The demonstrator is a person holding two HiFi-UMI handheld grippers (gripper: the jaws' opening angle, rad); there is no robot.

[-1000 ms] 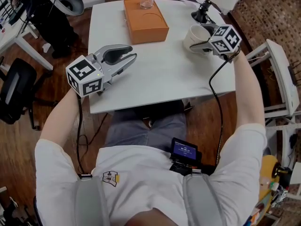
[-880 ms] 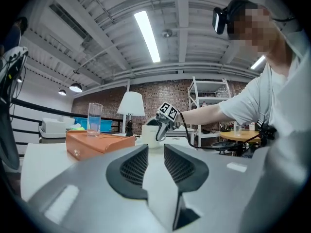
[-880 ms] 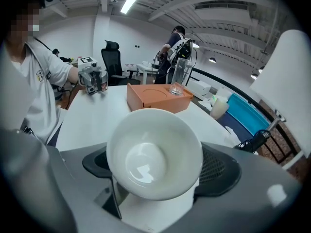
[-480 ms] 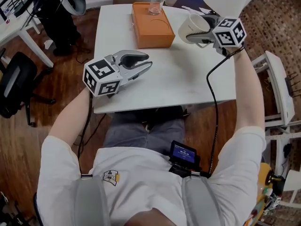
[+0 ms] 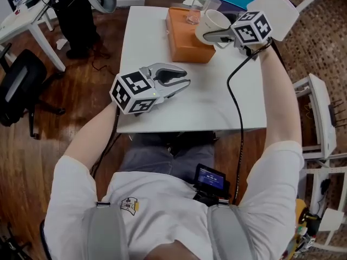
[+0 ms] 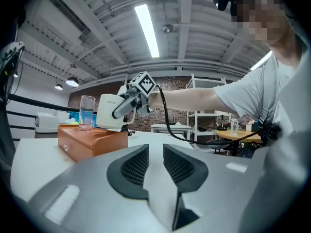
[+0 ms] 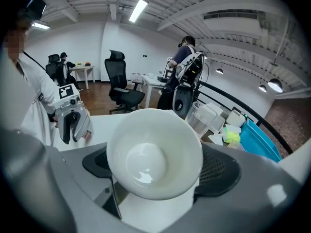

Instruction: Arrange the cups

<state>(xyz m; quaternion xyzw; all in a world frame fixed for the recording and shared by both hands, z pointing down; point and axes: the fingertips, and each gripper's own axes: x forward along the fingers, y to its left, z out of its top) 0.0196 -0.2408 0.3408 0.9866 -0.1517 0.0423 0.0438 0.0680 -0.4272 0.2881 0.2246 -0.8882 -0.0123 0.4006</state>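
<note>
Cup (image 5: 210, 21) carried over box (image 5: 184, 46) edge in right gripper (image 5: 213, 34), left gripper (image 5: 186, 78) jaws narrowed, empty

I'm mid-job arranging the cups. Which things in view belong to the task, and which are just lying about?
Job:
- white cup, held in the right gripper
- glass, standing on the orange box
- table

Lying about:
- blue bin beyond the table
- office chair on the floor
</note>
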